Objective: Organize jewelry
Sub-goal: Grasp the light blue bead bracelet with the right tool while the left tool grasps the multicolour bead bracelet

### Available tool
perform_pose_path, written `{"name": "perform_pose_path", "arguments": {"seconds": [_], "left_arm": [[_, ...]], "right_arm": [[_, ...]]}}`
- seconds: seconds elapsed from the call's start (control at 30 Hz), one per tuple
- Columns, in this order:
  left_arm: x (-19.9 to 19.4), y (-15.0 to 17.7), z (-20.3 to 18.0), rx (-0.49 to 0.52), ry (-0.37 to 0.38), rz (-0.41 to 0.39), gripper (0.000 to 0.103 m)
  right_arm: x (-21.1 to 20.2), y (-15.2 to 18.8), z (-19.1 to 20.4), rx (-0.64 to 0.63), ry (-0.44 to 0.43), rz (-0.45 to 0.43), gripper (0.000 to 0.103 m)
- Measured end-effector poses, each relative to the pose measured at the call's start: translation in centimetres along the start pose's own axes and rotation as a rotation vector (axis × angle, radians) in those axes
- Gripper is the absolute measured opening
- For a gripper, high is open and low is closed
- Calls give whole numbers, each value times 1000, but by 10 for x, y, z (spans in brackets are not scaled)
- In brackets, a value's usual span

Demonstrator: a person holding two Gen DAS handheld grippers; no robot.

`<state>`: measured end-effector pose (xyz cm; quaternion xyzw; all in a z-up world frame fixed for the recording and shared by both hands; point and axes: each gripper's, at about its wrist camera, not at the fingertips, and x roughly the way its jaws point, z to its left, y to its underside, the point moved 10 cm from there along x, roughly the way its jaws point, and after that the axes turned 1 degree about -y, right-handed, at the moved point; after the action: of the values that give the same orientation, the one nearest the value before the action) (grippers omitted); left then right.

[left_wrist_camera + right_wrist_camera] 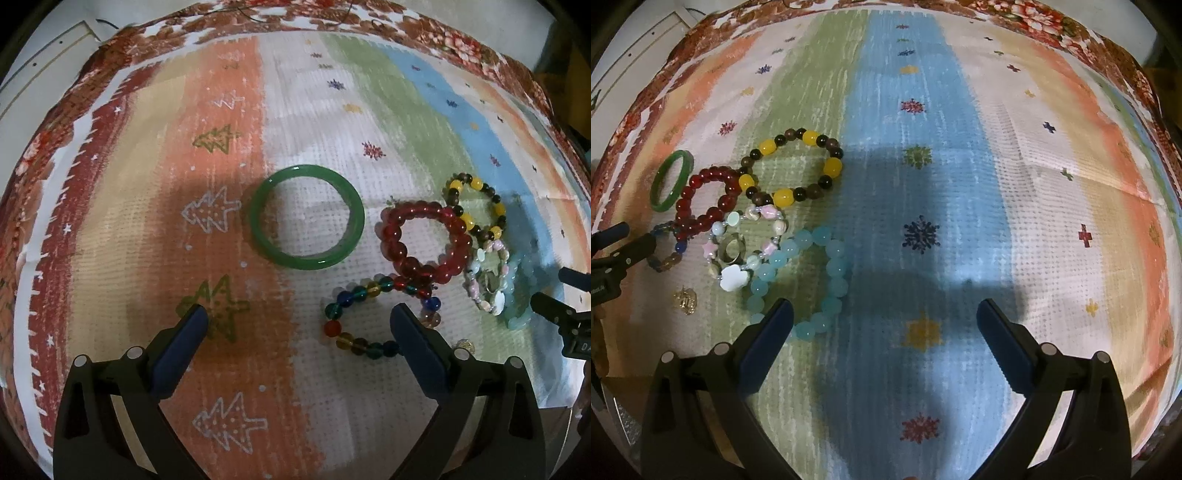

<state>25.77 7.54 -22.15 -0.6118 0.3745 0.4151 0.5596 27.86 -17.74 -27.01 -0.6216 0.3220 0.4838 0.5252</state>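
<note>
On the striped cloth (pixel 923 177): bracelets lie in a loose cluster, both claws above it, nothing held.

Left gripper (pixel 299 325): fingers spread wide apart, empty — right finger tip over the multicolour bead bracelet (pixel 354 317).

Right gripper (pixel 884 314): fingers wide apart, empty; left finger tip overlaps the near edge of the pale blue bead bracelet (pixel 831 266).

Green bangle (pixel 306 217): lies flat by itself on the white band, just left of the cluster, apart from the red beads.

Red bead bracelet (pixel 424 240): centre of the cluster; touches the multicolour strand at its near side and the yellow-and-dark bead bracelet (pixel 798 166) at its far side.

Pastel charm bracelet (pixel 750 243): star and flower shapes, lies between the red and pale blue strands, overlapping the blue one; a ring-shaped piece sits inside its loop, kind unclear.

Small gold piece (pixel 686 301): alone on the cloth, near edge of the cluster — too small to identify.

Floral fabric (pixel 110 59): shows beyond the cloth's far edge.
</note>
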Motion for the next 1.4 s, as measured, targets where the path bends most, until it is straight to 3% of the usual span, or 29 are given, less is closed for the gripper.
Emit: {"name": "perform_pose_path", "arguments": {"seconds": [0.17,0.33,0.4,0.43,0.5,0.57,0.93,1.4], "left_arm": [[11,-1,-1,30,-21,11,90],[8,-1,-8,77,-4,-3,67],[6,-1,-12,93,13,-6,46],[6,-1,-13,99,19,-8,41],[6,0,-14,115,21,-7,9],[5,1,-13,109,32,-4,9],[-13,2,-18,85,85,-11,9],[-59,-2,-26,63,133,-98,9]], "right_arm": [[11,-1,2,1,-9,31,89],[12,-7,4,-12,-22,18,69],[11,-9,7,-20,-36,17,50],[10,-9,9,-29,-53,19,46],[9,-10,14,-33,-70,23,26],[8,-10,17,-36,-92,31,13],[-8,-3,31,-64,-142,24,13],[-43,-7,49,-116,-167,-49,13]]}}
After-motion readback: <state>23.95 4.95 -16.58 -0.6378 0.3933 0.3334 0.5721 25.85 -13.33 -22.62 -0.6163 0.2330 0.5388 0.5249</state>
